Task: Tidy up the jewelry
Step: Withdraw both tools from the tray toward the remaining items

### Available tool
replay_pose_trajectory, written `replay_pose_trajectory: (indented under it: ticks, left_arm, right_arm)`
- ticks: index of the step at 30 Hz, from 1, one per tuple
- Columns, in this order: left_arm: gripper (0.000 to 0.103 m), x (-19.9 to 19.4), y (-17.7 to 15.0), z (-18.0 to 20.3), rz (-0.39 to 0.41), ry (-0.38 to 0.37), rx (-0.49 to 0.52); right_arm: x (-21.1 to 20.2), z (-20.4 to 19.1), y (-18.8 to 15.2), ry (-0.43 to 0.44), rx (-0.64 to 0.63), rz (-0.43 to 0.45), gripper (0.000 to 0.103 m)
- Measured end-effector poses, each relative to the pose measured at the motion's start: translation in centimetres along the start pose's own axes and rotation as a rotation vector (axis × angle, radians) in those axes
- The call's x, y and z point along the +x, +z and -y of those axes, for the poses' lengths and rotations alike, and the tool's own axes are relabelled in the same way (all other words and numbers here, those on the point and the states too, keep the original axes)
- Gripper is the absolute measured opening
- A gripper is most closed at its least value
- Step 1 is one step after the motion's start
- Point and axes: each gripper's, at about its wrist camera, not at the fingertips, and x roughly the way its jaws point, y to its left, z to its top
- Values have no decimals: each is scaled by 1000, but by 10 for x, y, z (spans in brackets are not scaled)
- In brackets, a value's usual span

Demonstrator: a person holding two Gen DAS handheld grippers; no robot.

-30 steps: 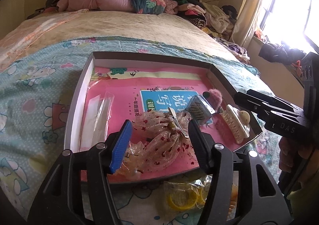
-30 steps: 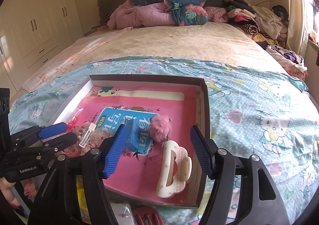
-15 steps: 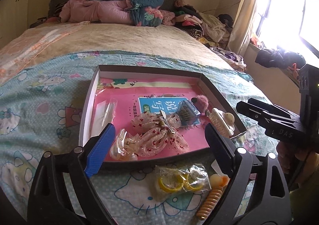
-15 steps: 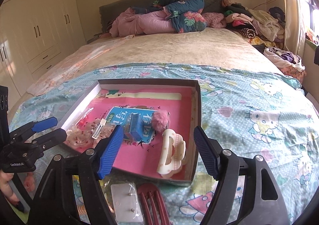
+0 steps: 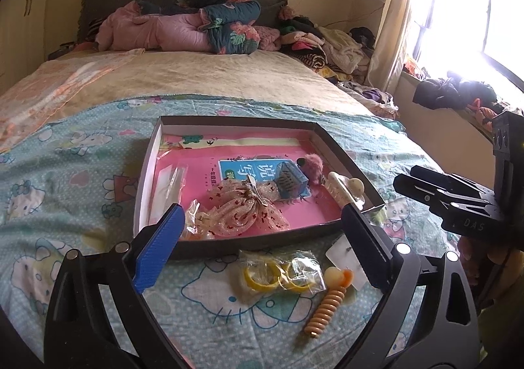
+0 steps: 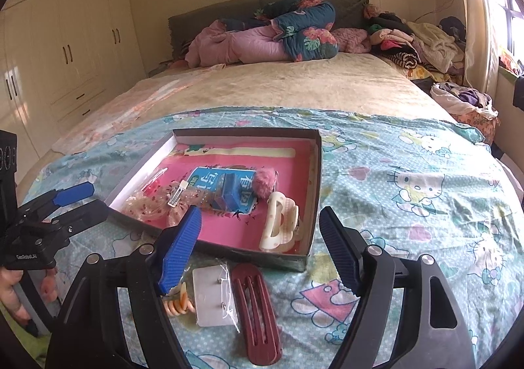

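So we've just let go of the sheer red-dotted bow (image 5: pixel 244 210) and backed both grippers off the box (image 5: pixel 147 172). A second ago the left gripper (image 5: pixel 258 238) was down inside it with its jaws around the bow; now it hangs back over the near edge of the bed, jaws wide and opening the last bit, nothing between them. The right gripper (image 6: pixel 262 248) has pulled back too, jaws roughly two-thirds apart and empty. The bow sits in the near-left corner of the box, beside the blue comb clip (image 5: pixel 290 179), the pink pompom (image 5: pixel 312 166) and the cream claw clip (image 6: pixel 278 228) by the right wall. What's left lies on the bedspread just outside the box's near edge: the bagged yellow rings (image 5: pixel 278 275), the orange spiral tie (image 5: pixel 326 308), the white card (image 6: pixel 213 297) and the dark red barrette (image 6: pixel 258 313). Looks to us like one item's done and those are next.
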Motion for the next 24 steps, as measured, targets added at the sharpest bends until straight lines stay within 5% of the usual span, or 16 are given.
replay_pose_trajectory:
  ticks: [24]
  left_arm:
    - [88, -20, -32, 25, -19, 3, 68]
  right_arm:
    - [-38, 10, -48, -5, 6, -30, 72]
